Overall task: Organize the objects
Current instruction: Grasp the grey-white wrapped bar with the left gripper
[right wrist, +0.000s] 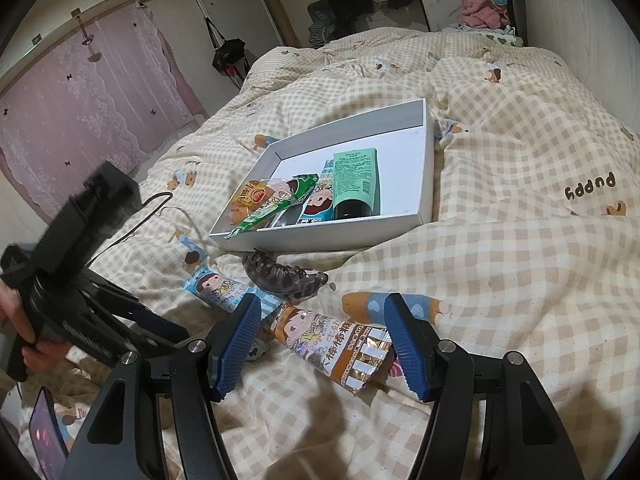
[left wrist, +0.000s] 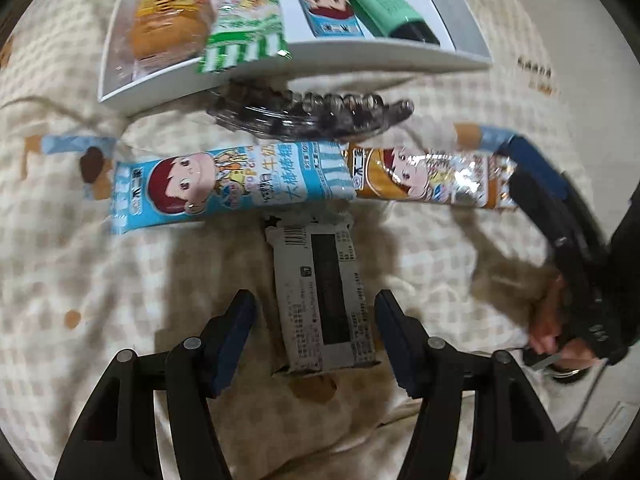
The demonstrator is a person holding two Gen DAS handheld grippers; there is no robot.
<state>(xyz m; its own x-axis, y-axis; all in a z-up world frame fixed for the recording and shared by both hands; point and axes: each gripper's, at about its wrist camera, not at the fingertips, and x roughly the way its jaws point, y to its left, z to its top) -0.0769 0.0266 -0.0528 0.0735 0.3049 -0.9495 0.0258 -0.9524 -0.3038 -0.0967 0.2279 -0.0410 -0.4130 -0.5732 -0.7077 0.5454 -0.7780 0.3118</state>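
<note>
While wide open, left tongs (left wrist: 316, 340) straddle grey packet (left wrist: 322, 300), right tongs (right wrist: 324, 344) straddle orange packet (right wrist: 340, 344).

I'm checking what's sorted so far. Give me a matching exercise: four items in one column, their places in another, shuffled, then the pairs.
Items:
1. green tube
2. grey packet
3. orange lollipop packet
4. dark hair clip

Places:
A. on the quilt just outside the white box
B. between the open left claw fingers
C. inside the white box
D. between the open right claw fingers

Pairs: 1-C, 2-B, 3-D, 4-A
</note>
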